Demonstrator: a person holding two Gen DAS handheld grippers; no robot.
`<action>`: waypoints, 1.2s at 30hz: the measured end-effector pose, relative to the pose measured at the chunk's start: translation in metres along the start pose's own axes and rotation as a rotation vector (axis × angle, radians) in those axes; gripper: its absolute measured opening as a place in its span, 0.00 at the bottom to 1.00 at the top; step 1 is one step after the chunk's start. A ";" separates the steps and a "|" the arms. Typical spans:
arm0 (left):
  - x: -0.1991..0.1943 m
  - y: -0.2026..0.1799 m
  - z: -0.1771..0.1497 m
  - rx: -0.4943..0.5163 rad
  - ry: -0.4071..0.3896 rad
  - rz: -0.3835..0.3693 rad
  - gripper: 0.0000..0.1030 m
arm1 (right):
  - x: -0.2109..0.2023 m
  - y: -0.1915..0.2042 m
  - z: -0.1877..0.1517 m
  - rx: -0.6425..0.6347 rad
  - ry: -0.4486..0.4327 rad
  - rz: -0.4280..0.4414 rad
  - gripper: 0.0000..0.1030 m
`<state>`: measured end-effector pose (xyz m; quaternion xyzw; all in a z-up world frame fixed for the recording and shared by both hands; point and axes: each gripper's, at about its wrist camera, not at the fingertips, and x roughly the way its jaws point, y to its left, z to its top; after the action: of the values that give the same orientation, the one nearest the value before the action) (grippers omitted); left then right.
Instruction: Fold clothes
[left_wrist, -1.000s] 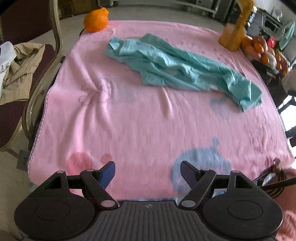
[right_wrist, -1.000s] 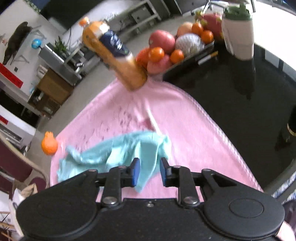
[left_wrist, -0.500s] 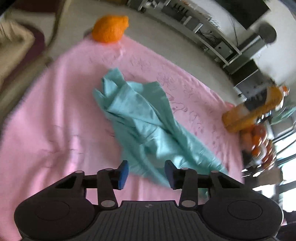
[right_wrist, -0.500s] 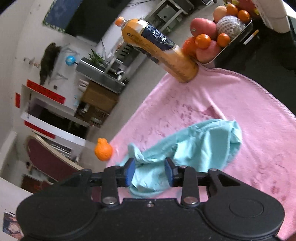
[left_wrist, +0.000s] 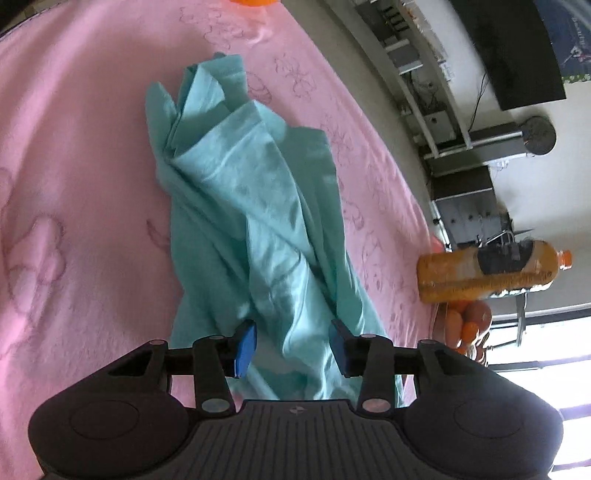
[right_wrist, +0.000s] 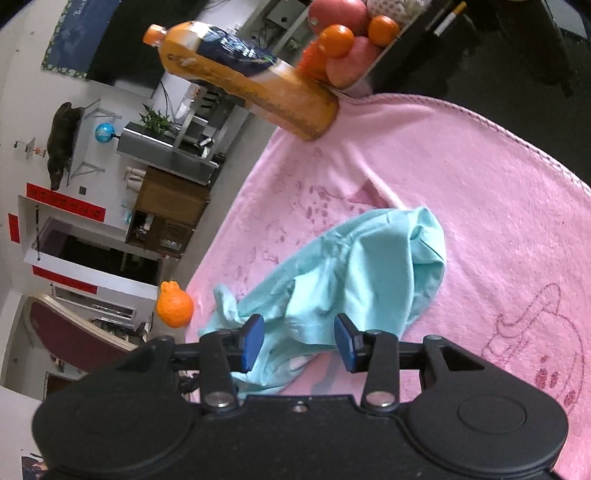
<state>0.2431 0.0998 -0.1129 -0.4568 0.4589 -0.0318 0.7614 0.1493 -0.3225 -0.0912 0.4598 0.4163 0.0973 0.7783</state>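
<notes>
Garment (left_wrist: 255, 206): one teal piece of clothing, crumpled and unfolded, lying in a long bunched heap on a pink blanket (left_wrist: 74, 184). Through the left wrist camera we see it run from between the jaws forward and slightly leftward, its near end passing under the fingertips. Through the right wrist camera the same garment (right_wrist: 354, 280) spreads ahead of the jaws, with a rounded bulge forward and to the right and a thin twisted end trailing off to the left.

Left gripper (left_wrist: 293, 345): our jaws stand apart, blue pads on either side of the cloth; whether they touch it we cannot tell. Nothing is clamped.

Right gripper (right_wrist: 299, 343): our jaws likewise spread wide, poised over the near edge of the garment, holding nothing.

Blanket (right_wrist: 480, 206): pink, with faint printed drawings and a stitched border, covering the surface beneath both grippers.

Bottle (right_wrist: 251, 77): orange drink with a dark label, standing at the blanket's far edge, well ahead of the right jaws; to the right of the left jaws it appears as bottle (left_wrist: 491, 271).

Fruit tray (right_wrist: 399, 44): oranges and red fruit, just beyond the bottle.

Loose orange fruit (right_wrist: 174, 305): at the blanket's edge, left of the right jaws.
</notes>
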 end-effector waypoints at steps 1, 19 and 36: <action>0.002 0.000 0.003 0.006 -0.011 -0.001 0.40 | 0.001 -0.001 -0.001 0.000 0.003 -0.001 0.40; -0.003 -0.024 0.004 0.167 -0.078 0.024 0.00 | 0.000 -0.045 0.005 0.097 -0.042 -0.026 0.43; -0.061 -0.035 -0.043 0.324 -0.129 0.102 0.00 | 0.040 0.019 -0.008 -0.351 0.032 -0.267 0.56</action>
<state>0.1894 0.0798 -0.0537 -0.3053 0.4206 -0.0370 0.8535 0.1731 -0.2851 -0.1005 0.2566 0.4625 0.0714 0.8457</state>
